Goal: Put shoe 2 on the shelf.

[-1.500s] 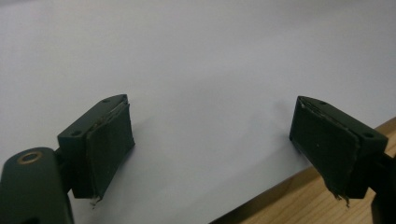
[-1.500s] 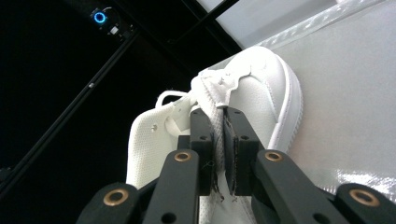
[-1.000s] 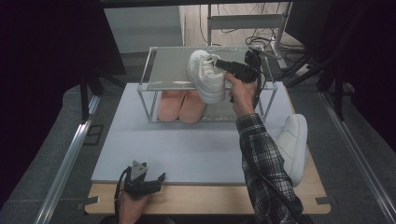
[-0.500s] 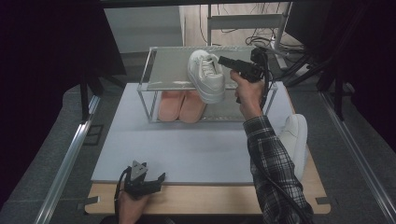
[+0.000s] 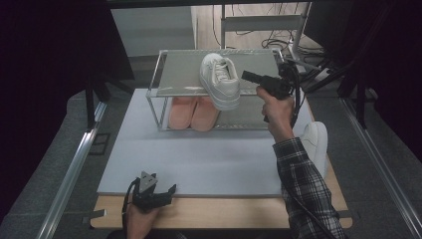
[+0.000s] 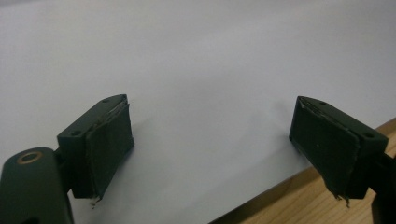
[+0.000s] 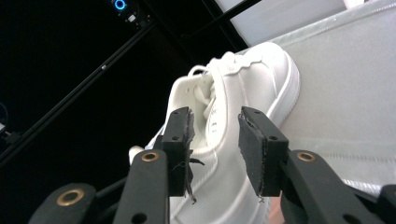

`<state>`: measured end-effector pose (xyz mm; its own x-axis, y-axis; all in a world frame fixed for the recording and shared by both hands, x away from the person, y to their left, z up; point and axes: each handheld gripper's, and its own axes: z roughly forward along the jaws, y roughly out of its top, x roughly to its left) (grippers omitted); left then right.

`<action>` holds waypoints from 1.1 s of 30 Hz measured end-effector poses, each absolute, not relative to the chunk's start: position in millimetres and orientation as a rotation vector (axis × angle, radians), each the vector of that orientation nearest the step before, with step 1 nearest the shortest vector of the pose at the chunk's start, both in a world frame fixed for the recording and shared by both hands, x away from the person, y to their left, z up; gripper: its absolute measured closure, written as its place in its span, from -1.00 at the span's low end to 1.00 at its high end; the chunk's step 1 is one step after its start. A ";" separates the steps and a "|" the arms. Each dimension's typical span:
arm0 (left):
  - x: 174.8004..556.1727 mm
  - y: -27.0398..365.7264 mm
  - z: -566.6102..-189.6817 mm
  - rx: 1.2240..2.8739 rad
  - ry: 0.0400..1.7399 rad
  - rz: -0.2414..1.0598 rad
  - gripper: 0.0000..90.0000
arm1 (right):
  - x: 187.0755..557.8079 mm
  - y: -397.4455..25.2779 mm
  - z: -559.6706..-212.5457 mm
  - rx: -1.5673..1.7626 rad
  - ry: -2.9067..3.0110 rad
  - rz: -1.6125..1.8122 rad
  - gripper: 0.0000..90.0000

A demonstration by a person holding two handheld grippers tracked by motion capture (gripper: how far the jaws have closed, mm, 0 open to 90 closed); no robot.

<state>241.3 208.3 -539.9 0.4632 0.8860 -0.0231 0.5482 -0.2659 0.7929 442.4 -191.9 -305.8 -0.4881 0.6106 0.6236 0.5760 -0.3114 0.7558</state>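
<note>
Resting: white sneaker (image 5: 219, 80) on rack (image 5: 174, 74) | right tool (image 5: 247, 75) spread, beside | left tool (image 5: 160, 191) spread

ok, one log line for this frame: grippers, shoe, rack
right gripper: open, beside white sneaker | sneaker: on rack top shelf, heel overhanging | left gripper: open, at table front edge

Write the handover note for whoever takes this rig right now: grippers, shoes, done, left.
Right gripper: beside the white sneaker, jaws parted, nothing held.
Left gripper: open and empty, at the table's near edge.
That sneaker sits on the rack's top shelf, its heel end over the front edge.
Second white sneaker lies at the table's right edge.
Pink shoes are on the lower shelf.
Done: one sneaker shelved.
Left: probably seat it fully, then shelve the second.
</note>
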 end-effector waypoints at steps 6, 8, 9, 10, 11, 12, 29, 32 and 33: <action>241.3 208.2 -539.9 1.948 1.196 0.562 -0.71 | 427.9 -195.8 -312.4 1.521 1.873 1.928 0.53; 241.3 208.2 -539.9 1.948 1.196 0.562 -0.71 | 423.2 -195.2 -315.2 1.501 1.883 1.912 0.54; 241.3 208.2 -539.9 1.948 1.196 0.562 -0.71 | 421.0 -195.0 -316.9 1.498 1.890 1.910 0.58; 241.3 208.2 -539.9 1.948 1.196 0.562 -0.71 | 418.9 -194.8 -318.8 1.490 1.904 1.914 0.61; 241.3 208.2 -539.9 1.948 1.196 0.562 -0.71 | 416.8 -194.0 -320.8 1.486 1.912 1.916 0.64; 241.3 208.2 -539.9 1.948 1.196 0.562 -0.71 | 414.7 -193.3 -322.9 1.482 1.920 1.921 0.69; 241.3 208.2 -539.9 1.949 1.196 0.562 -0.71 | 395.9 -168.4 -350.9 1.343 2.115 1.876 1.00; 241.3 208.2 -539.9 1.949 1.196 0.562 -0.71 | 397.0 -166.3 -351.9 1.349 2.117 1.871 1.00; 241.3 208.3 -540.0 1.948 1.196 0.562 -0.71 | 397.6 -166.0 -352.3 1.350 2.120 1.868 1.00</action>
